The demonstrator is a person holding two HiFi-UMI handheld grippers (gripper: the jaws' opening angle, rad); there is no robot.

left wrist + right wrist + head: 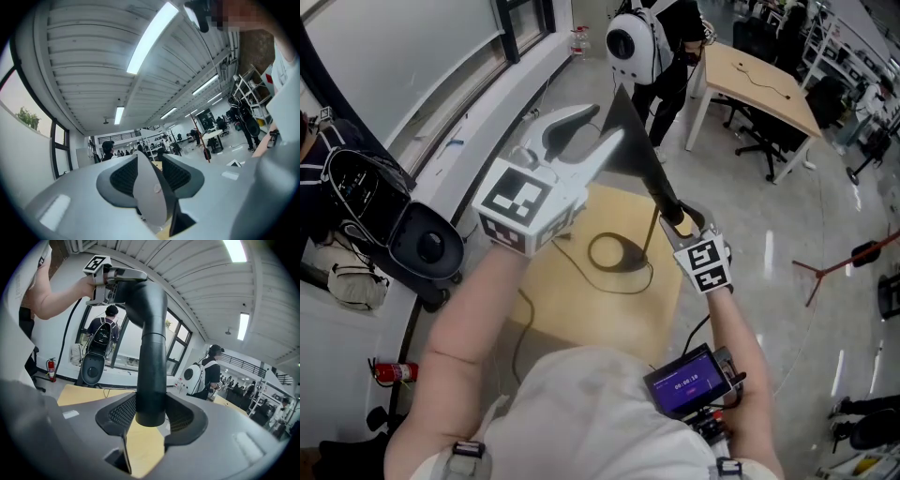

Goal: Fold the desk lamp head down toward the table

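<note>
Left gripper (595, 129) jaws wide, lamp head (151, 187) unpinched between them, high above table (619, 314). Right gripper (680, 220) clamps lamp arm (152, 357). Risk: ungripped head slips out on the downward push.

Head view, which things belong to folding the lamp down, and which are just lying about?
Part of the job:
lamp head, between the open left gripper
lamp arm, held by the right gripper
lamp base on the table

Just lying about:
fire extinguisher
black speaker-like box
far desk
red stand
</note>
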